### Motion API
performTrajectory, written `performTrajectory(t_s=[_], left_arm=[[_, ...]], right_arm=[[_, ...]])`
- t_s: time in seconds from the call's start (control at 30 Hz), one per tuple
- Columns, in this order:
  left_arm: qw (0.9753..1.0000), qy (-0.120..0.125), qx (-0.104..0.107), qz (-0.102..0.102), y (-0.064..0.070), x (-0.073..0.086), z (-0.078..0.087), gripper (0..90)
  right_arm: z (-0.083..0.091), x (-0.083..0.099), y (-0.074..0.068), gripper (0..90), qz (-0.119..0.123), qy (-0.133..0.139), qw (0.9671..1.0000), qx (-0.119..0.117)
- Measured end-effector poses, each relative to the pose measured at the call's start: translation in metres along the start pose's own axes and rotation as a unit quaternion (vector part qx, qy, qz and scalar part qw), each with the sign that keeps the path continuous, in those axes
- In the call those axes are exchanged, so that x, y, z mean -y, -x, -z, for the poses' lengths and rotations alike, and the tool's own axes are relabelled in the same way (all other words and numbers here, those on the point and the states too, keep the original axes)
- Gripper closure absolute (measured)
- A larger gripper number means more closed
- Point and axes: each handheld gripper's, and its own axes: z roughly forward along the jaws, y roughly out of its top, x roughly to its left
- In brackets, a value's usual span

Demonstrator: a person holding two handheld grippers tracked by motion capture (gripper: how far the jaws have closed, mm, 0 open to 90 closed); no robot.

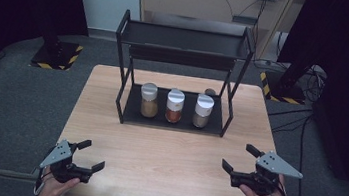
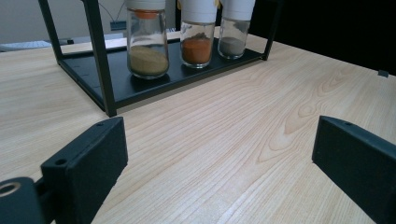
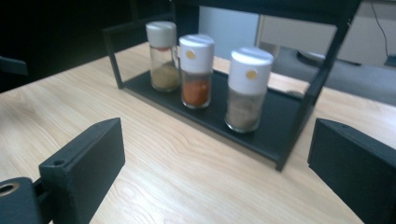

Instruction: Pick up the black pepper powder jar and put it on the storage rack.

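Spice jars stand in a row on the lower shelf of a black rack (image 1: 123, 66) at the far middle of the tabletop (image 1: 166, 152): a tan-filled jar (image 1: 149, 100), an orange-filled jar (image 1: 174, 106) and a grey-filled jar (image 1: 202, 111), close together but apart, all upright with white caps. Such a row leaves each jar open to a grasp from the front. The left tongs (image 1: 91, 156) and right tongs (image 1: 243, 159) sit near the front corners, well apart from the rack, jaws spread and empty, probably a ready pose before reaching in.

From above, a small dark object (image 1: 210, 92) shows behind the rack, too small to identify. The right gripper view reveals yellow dots on two caps, and the left gripper view shows the powder levels side-on.
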Motion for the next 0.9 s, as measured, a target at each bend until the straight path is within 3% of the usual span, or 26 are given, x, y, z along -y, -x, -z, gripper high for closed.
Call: performTrajectory(t_s=[0.07,0.47,0.9], left_arm=[[1.0,-0.001,0.0,0.0,0.0,0.0,0.0,2.3],[1.0,0.001,-0.002,-0.001,0.0,0.0,0.001,2.3],[1.0,0.002,-0.002,-0.001,0.0,0.0,0.001,2.3]], right_arm=[[0.002,0.009,0.004,4.2,-0.013,-0.004,0.9999,0.003],[0.001,0.037,0.006,5.0,-0.027,-0.013,0.9992,0.025],[-0.005,0.048,0.008,5.4,-0.026,-0.02,0.9988,0.035]])
